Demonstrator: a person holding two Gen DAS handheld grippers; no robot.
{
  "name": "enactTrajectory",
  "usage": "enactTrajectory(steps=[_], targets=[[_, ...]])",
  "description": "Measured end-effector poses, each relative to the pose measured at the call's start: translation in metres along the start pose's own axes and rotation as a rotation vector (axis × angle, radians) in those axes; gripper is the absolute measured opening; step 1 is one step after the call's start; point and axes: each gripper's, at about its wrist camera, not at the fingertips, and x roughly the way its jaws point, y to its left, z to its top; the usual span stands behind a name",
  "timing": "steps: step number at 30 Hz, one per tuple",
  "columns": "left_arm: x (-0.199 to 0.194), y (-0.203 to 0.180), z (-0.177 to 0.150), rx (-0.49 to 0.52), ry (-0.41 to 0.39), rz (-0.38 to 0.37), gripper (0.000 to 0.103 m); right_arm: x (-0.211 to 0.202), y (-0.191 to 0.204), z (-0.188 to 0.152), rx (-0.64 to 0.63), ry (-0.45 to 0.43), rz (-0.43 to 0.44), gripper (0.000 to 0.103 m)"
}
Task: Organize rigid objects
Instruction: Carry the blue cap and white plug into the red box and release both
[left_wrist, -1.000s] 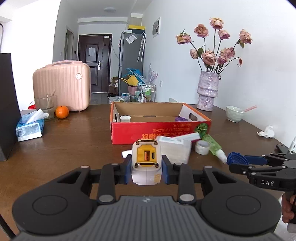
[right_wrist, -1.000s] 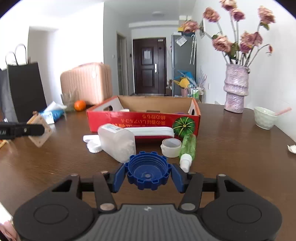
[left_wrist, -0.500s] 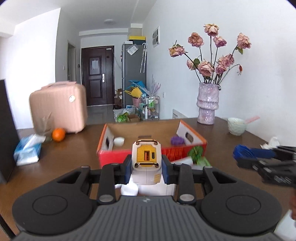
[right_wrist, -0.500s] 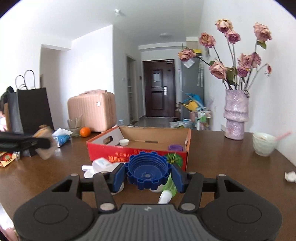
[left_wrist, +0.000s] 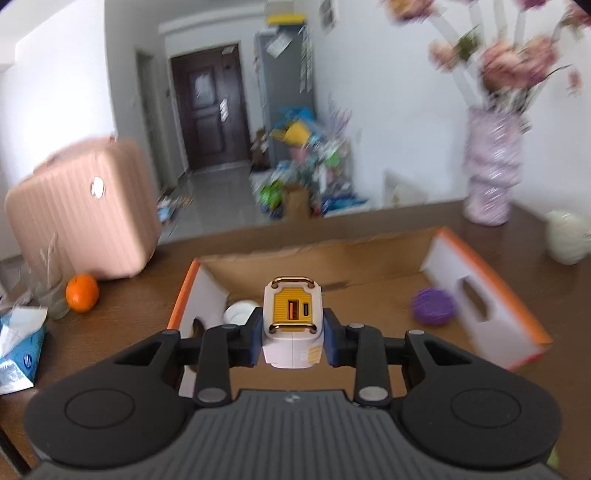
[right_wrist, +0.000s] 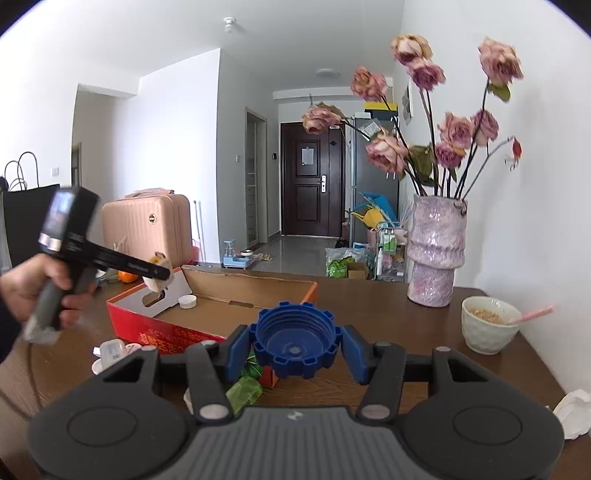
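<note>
My left gripper (left_wrist: 293, 332) is shut on a white and orange power bank (left_wrist: 293, 325) and holds it above the left part of the open red cardboard box (left_wrist: 491, 295). The box holds a white cap (left_wrist: 238, 312) and a purple ball (left_wrist: 434, 306). My right gripper (right_wrist: 293, 345) is shut on a blue ridged cap (right_wrist: 293, 341), raised in front of the box (right_wrist: 162, 330). In the right wrist view the left gripper (right_wrist: 160, 273) hovers over the box's left end. A green bottle (right_wrist: 243, 391) and white items (right_wrist: 110, 350) lie on the table before the box.
A pink suitcase (left_wrist: 81, 210), an orange (left_wrist: 82, 292) and a tissue pack (left_wrist: 18, 350) stand at the left. A vase of roses (right_wrist: 436, 254) and a bowl with a spoon (right_wrist: 487, 325) stand at the right. A crumpled tissue (right_wrist: 572, 410) lies at the right edge.
Both grippers have risen and moved forward toward the box with their objects. The left gripper now hangs over the box's left end; the view is motion-blurred.
</note>
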Motion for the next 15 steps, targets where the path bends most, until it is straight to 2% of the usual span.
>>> enactTrajectory(steps=[4,7,8,10,11,13,14,15], targets=[[0.029,0.011,-0.008,-0.035,0.076,0.008,0.032,0.025,-0.01,0.0,0.049,-0.005,0.042,0.053],[0.043,0.015,-0.011,-0.009,0.117,-0.009,0.032,0.06,0.005,0.018,0.057,-0.028,0.109,0.053],[0.051,0.018,-0.011,-0.026,0.14,-0.004,0.032,0.08,0.014,0.027,0.059,-0.011,0.13,0.053],[0.067,0.022,-0.008,-0.044,0.167,0.002,0.032,0.138,0.032,0.043,0.052,0.084,0.184,0.053],[0.071,0.024,-0.006,-0.062,0.146,0.006,0.033,0.17,0.039,0.049,0.061,0.138,0.173,0.053],[0.069,0.023,0.0,-0.074,0.126,-0.005,0.034,0.227,0.062,0.059,-0.026,0.201,0.075,0.053],[0.068,0.022,0.004,-0.075,0.126,-0.018,0.042,0.255,0.07,0.063,-0.029,0.254,0.059,0.053],[0.064,0.02,0.006,-0.07,0.122,-0.028,0.046,0.28,0.073,0.066,0.001,0.317,0.082,0.053]])
